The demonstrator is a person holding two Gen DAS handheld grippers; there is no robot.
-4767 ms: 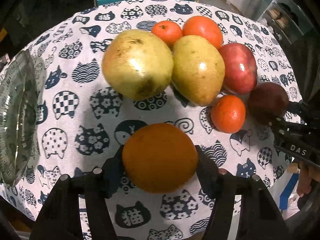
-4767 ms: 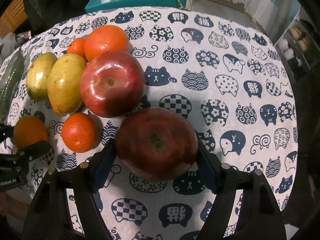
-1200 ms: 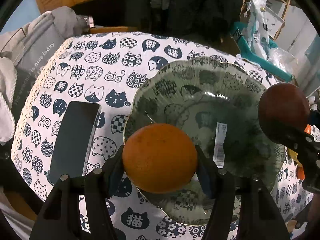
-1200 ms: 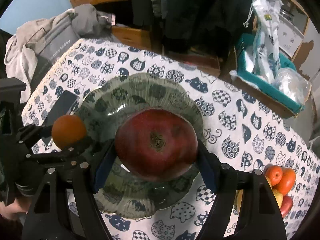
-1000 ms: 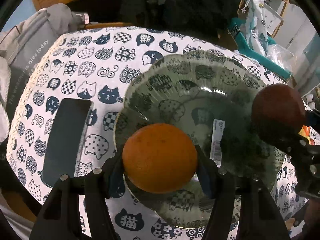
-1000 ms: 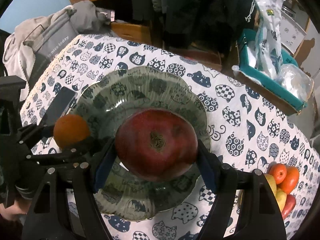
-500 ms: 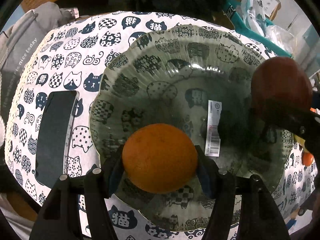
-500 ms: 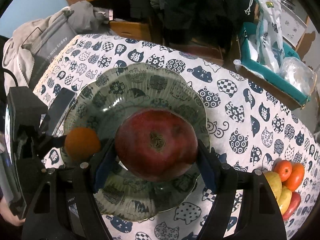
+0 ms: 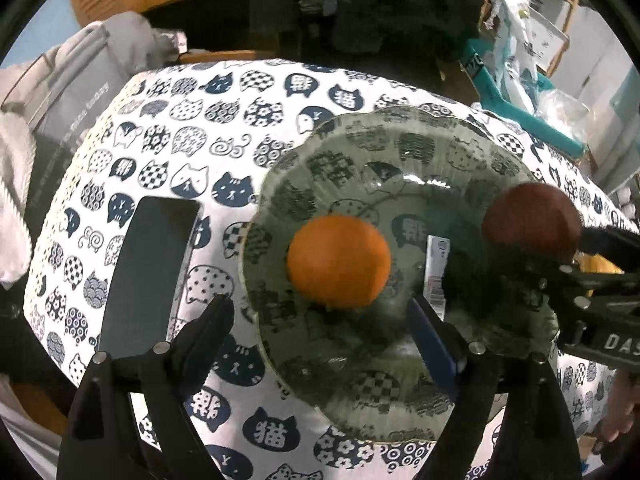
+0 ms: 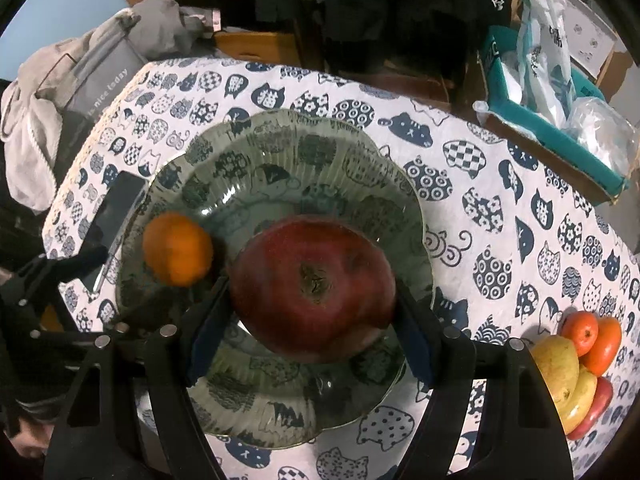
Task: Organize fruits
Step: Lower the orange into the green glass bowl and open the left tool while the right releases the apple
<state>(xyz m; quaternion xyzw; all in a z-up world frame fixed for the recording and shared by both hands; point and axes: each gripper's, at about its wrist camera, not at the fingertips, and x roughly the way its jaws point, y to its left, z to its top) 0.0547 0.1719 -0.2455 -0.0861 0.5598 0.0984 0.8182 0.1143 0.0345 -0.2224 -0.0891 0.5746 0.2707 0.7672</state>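
Observation:
An orange (image 9: 338, 261) lies in the clear glass plate (image 9: 360, 136), free of my left gripper (image 9: 320, 320), which is open with its jaws spread wide just behind it. The orange also shows in the right wrist view (image 10: 178, 254) on the plate (image 10: 280, 152). My right gripper (image 10: 312, 308) is shut on a dark red apple (image 10: 314, 282) and holds it over the plate's middle. The apple also shows in the left wrist view (image 9: 530, 218).
A black phone (image 9: 150, 268) lies on the cat-print tablecloth (image 9: 192, 128) left of the plate. The other fruits (image 10: 580, 364) are piled at the table's right. A teal box (image 10: 560, 120) with bags stands beyond. Grey clothing (image 10: 68, 80) hangs at the far left.
My left gripper has opened and let go of the orange, which now sits in the plate. The right gripper with the apple has stayed over the plate.

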